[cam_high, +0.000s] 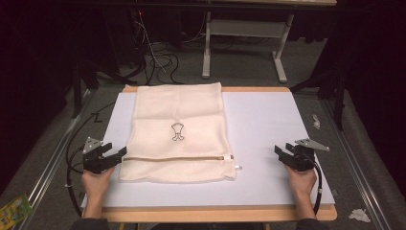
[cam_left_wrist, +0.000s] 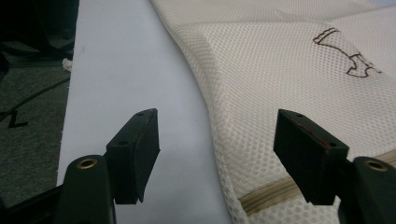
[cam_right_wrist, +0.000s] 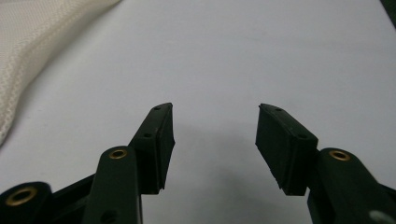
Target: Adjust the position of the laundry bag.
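Note:
A cream mesh bag lies flat on the white board, with a small dark logo at its middle. A zipper runs across its near end, and the pull sticks out at the right. My left gripper is open at the bag's near left corner. In the left gripper view, the bag's edge passes between the jaws, untouched by the pads, with the zipper close by. My right gripper stands open over bare board right of the bag, nothing between its jaws.
The board rests on a wooden table with metal rails at both sides. Cables and a white table frame stand on the floor behind. A green packet lies at the lower left and crumpled paper at the lower right.

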Motion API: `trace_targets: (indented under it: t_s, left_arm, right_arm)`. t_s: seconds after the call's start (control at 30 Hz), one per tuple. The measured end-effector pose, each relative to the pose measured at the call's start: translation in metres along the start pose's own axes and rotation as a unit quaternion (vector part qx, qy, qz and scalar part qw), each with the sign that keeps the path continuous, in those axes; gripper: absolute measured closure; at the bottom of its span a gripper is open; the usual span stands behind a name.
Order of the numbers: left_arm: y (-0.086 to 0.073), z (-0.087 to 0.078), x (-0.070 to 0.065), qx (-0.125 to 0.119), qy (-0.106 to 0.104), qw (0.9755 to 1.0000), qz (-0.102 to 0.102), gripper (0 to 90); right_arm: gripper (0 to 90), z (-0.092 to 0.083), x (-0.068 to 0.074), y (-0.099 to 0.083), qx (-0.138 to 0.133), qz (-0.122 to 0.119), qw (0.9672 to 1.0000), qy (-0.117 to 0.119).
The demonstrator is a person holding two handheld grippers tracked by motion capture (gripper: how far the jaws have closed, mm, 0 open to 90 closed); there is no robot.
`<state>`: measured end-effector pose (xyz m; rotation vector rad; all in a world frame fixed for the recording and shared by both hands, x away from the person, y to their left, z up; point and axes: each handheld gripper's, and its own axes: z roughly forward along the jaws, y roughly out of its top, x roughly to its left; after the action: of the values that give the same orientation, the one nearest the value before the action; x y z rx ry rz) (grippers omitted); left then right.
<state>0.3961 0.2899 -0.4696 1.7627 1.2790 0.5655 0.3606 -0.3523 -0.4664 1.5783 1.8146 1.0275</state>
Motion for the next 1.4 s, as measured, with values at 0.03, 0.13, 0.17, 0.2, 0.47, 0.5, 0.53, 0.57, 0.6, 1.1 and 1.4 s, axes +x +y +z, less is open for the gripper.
trace_targets:
  t_s: [0.03, 0.13, 0.17, 0.2, 0.47, 0.5, 0.53, 0.57, 0.6, 1.1, 1.4]
  left_arm:
    - [0.001, 0.0, -0.001, 0.005, 0.004, 1.0, -0.002, 32.2]
    - [0.002, -0.001, -0.002, 0.008, 0.0, 1.0, -0.003, 32.1]
    - [0.003, -0.001, -0.003, 0.008, 0.001, 1.0, -0.001, 31.9]
    - [0.004, -0.001, -0.004, 0.01, 0.0, 1.0, -0.001, 31.8]
    - [0.011, 0.005, -0.011, 0.035, -0.003, 0.9994, 0.0, 30.7]
    - [0.012, 0.006, -0.012, 0.038, -0.003, 0.9993, 0.002, 30.4]
    - [0.013, 0.008, -0.014, 0.04, -0.002, 0.9992, 0.004, 30.1]
    - [0.013, 0.01, -0.016, 0.04, -0.003, 0.9992, 0.005, 30.0]
    - [0.013, 0.011, -0.018, 0.045, -0.004, 0.999, 0.005, 30.1]
    - [0.013, 0.028, -0.026, 0.076, 0.001, 0.9971, 0.005, 32.6]
    - [0.014, 0.037, -0.028, 0.088, 0.005, 0.9961, 0.007, 32.8]
  right_arm:
    - [46.4, 0.0, 0.004, 0.002, 0.0, -0.003, 1.0, -0.002]
    - [45.2, 0.002, 0.009, 0.006, 0.006, -0.012, 0.9999, 0.005]
    - [44.6, 0.002, 0.012, 0.008, 0.009, -0.014, 0.9998, 0.008]
    - [44.0, 0.002, 0.015, 0.01, 0.008, -0.017, 0.9998, 0.011]
    - [44.9, 0.011, 0.037, 0.019, 0.012, -0.031, 0.9979, 0.056]
    - [45.1, 0.013, 0.04, 0.02, 0.013, -0.031, 0.9975, 0.062]
    - [45.4, 0.015, 0.043, 0.02, 0.016, -0.033, 0.9971, 0.066]
    - [45.9, 0.016, 0.046, 0.021, 0.021, -0.035, 0.9966, 0.071]
    - [46.4, 0.018, 0.049, 0.021, 0.023, -0.038, 0.9963, 0.073]
    - [49.2, 0.044, 0.093, 0.032, 0.052, -0.062, 0.9887, 0.126]
    - [49.1, 0.062, 0.121, 0.041, 0.072, -0.08, 0.9828, 0.15]
